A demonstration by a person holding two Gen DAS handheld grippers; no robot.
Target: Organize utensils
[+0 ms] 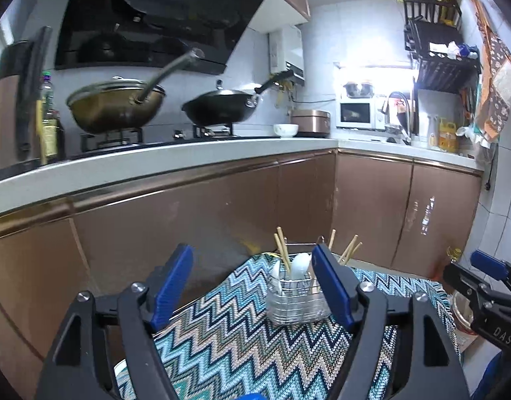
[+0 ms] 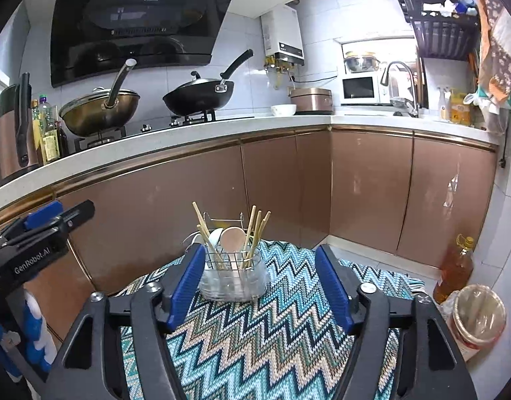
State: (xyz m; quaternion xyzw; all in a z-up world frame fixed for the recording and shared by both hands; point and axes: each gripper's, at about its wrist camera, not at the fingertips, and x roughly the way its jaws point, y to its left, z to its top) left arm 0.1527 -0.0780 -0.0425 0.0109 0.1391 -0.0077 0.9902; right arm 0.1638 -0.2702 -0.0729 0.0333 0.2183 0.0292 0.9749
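Observation:
A wire utensil holder (image 1: 297, 300) in a clear base stands on a zigzag-patterned cloth (image 1: 229, 333). It holds several wooden chopsticks (image 1: 282, 250) and white spoons (image 1: 300, 265). In the right wrist view the holder (image 2: 234, 275) shows chopsticks (image 2: 255, 233) and a pale spoon (image 2: 234, 240). My left gripper (image 1: 252, 263) is open and empty, short of the holder. My right gripper (image 2: 258, 260) is open and empty, with the holder just beyond its left finger. Each gripper shows at the edge of the other's view (image 1: 482, 283) (image 2: 39, 233).
Brown cabinet fronts (image 2: 288, 183) run behind the cloth-covered surface under a white counter (image 2: 189, 133) with two woks (image 2: 199, 98), a bowl and a rice cooker. An oil bottle (image 2: 453, 270) and a lined bin (image 2: 478, 316) stand on the floor at right.

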